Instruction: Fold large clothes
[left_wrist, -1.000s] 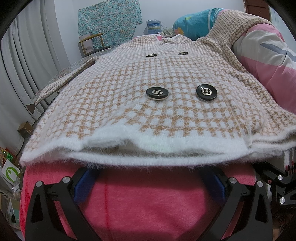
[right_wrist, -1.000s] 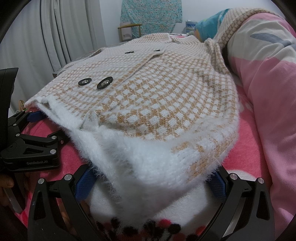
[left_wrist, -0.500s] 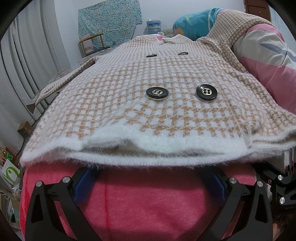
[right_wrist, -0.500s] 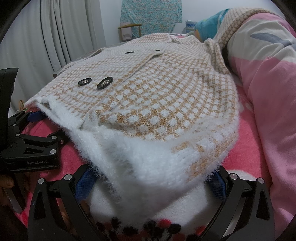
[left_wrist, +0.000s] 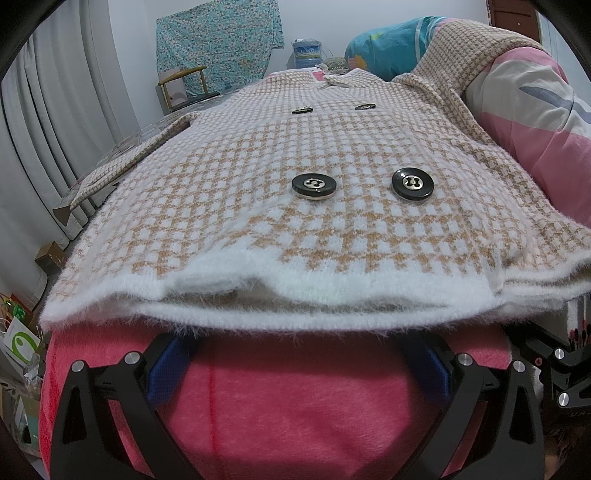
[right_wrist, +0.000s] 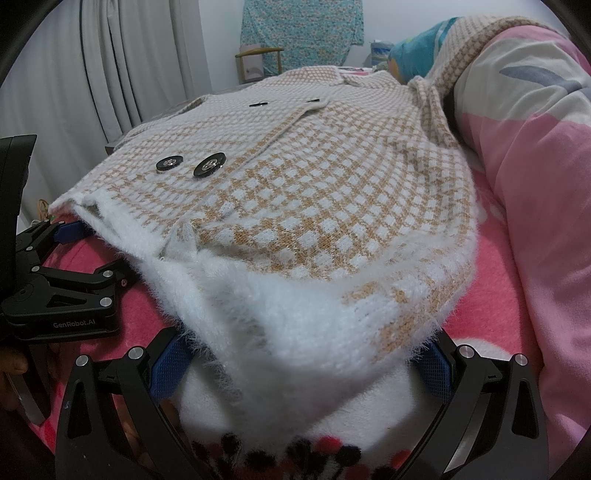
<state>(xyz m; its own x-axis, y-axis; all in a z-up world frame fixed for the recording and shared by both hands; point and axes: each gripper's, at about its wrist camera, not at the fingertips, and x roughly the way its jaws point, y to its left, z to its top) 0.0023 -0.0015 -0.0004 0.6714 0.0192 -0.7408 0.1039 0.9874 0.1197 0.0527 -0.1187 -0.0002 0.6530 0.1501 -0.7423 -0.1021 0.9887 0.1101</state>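
Note:
A tan-and-white checked knit cardigan (left_wrist: 295, 155) with black buttons (left_wrist: 314, 183) lies flat, front up, on a pink blanket (left_wrist: 295, 413). Its fluffy white hem (left_wrist: 258, 306) faces me. My left gripper (left_wrist: 295, 354) is open at the middle of the hem, and the blue pads (left_wrist: 166, 365) reach just under the hem's edge. At the hem's right corner my right gripper (right_wrist: 299, 365) is also open, with the fluffy edge draped between its fingers (right_wrist: 432, 365). The right wrist view shows the cardigan (right_wrist: 332, 184) and, on the left, the left gripper (right_wrist: 70, 236). One sleeve lies up over the quilt.
A rolled pink-and-white quilt (left_wrist: 535, 122) runs along the right side of the bed, with a teal pillow (left_wrist: 388, 55) beyond it. Grey curtains (left_wrist: 55, 110), a wooden chair (left_wrist: 184, 85) and bags on the floor (left_wrist: 18, 332) are on the left.

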